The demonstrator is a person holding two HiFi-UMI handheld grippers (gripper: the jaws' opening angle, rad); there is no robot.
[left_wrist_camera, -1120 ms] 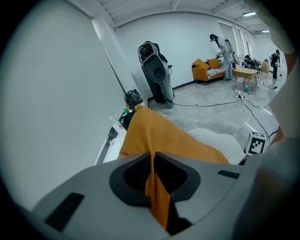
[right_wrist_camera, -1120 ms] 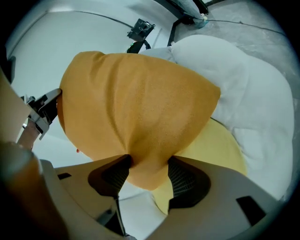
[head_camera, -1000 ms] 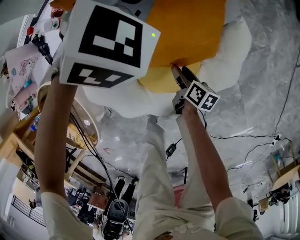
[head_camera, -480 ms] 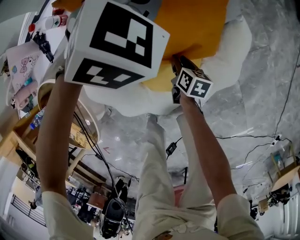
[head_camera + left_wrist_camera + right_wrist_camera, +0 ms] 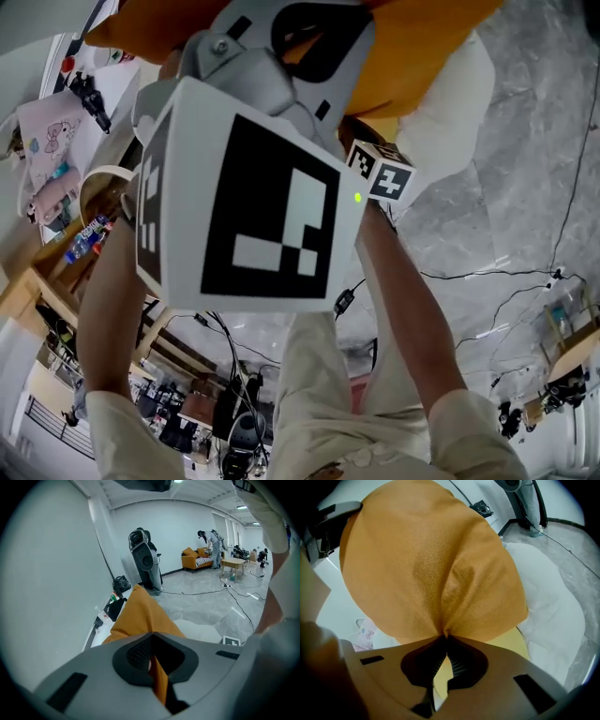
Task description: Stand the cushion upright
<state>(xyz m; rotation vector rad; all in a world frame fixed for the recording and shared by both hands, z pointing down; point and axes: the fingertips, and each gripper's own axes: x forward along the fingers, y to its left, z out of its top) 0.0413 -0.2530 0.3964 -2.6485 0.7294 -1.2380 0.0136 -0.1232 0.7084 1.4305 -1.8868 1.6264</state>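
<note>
left gripper: (image 5: 152, 654) closed. Pads pinch a fold of the orange cover, and the fabric runs out of the jaws toward 12 o'clock in its own view.
right gripper: (image 5: 444, 637) jaws have just been closing and are clamped on a gathered pinch of the same cover. Creases fan out from the pinch toward 12 o'clock.
cushion: (image 5: 431, 559) orange, gripped by both grippers. In head view it sits at 12 o'clock, partly behind the left gripper. It fills the upper half of the right gripper view.
attitude: can't tell upright vs tilted, or whether any edge rests on something.
yellow surface: (image 5: 520, 649) paler than the cover, just under the orange edge, at 4 o'clock from the right pinch. Can't tell if it belongs to the cushion.
white soft seat: (image 5: 452, 105) at 1 o'clock in head view, beside and below the cushion, on the floor.
left marker cube: (image 5: 251, 217) fills the centre of head view.
right marker cube: (image 5: 380, 172) small, just beside the left one at its 2 o'clock.
floor: (image 5: 525, 197) grey marble, with black cables (image 5: 487, 274) across it at 3–4 o'clock.
operator: forearms run up from 6 o'clock to each gripper. Light trousers (image 5: 319, 394) at 6 o'clock.
background (left gripper view): grey machine (image 5: 144, 558) by the wall at 12 o'clock. Orange sofa (image 5: 195, 560), a person (image 5: 213, 543) bent beside it and a low wooden table (image 5: 233, 564) at 1–2 o'clock, well apart from the cushion.
</note>
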